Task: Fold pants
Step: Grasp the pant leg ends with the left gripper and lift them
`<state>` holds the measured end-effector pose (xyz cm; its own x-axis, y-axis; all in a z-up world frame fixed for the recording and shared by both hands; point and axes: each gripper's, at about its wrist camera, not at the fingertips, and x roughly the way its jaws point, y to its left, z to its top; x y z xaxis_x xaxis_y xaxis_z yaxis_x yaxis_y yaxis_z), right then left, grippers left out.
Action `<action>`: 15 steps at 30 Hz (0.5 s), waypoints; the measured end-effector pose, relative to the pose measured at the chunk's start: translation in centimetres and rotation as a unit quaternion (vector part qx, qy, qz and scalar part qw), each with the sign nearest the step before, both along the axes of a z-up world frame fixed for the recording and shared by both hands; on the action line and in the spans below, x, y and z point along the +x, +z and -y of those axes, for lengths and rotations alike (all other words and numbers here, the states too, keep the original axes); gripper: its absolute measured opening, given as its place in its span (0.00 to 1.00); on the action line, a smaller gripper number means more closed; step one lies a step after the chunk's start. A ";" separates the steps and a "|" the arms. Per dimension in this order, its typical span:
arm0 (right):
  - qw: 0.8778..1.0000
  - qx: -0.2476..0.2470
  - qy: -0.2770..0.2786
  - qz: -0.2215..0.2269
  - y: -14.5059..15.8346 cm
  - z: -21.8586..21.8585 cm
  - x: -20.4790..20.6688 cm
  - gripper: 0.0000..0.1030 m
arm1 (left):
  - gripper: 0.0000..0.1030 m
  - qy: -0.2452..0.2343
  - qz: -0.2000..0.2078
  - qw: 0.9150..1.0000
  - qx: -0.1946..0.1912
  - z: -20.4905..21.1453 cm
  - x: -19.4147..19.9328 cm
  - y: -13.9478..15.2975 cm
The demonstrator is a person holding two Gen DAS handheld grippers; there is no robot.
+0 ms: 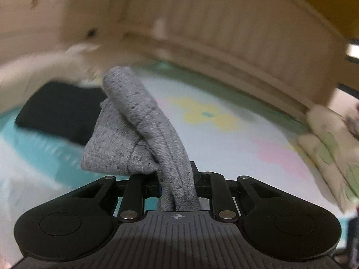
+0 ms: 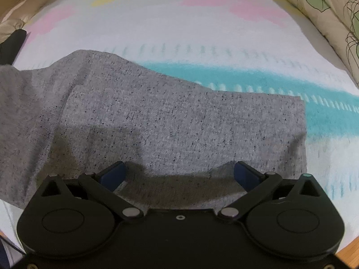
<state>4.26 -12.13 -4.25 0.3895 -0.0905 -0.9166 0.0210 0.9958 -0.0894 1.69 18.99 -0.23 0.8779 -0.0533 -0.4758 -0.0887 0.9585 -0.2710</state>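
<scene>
1. The grey pants (image 2: 157,116) lie flat on the bed's patterned cover (image 2: 224,33), long axis running left to right in the right wrist view, a straight hem edge at the right.
2. The right gripper (image 2: 179,174) hovers over the near edge, jaws spread wide, holding nothing.
3. The left gripper (image 1: 177,179) is clamped on a bunched fold of the pants (image 1: 134,121), which rises away from it.
4. A dark folded item (image 1: 60,109) lies beyond on the cover.

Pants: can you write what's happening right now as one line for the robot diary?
left claw: shut on grey pants, lifted | right claw: open above pants | surface: patterned blanket
</scene>
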 end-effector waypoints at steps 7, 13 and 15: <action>0.999 0.015 -0.012 0.035 1.8 0.8 -0.3 0.91 | 0.18 -0.049 0.011 0.997 -0.056 1.9 1.3 1.2; 0.996 0.037 0.002 0.080 3.7 0.0 -0.1 0.91 | 0.17 0.034 -0.007 0.995 -0.096 -3.3 2.1 -0.8; 0.996 0.041 0.013 0.085 3.6 -0.9 0.2 0.89 | 0.17 0.084 -0.031 0.989 -0.115 -6.1 1.7 -2.3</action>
<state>4.45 -11.27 -0.63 0.5401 -0.0067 -0.8416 0.0036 1.0000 -0.0056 3.38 25.13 -2.54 0.8531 -0.0231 -0.5213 -0.2640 0.8426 -0.4694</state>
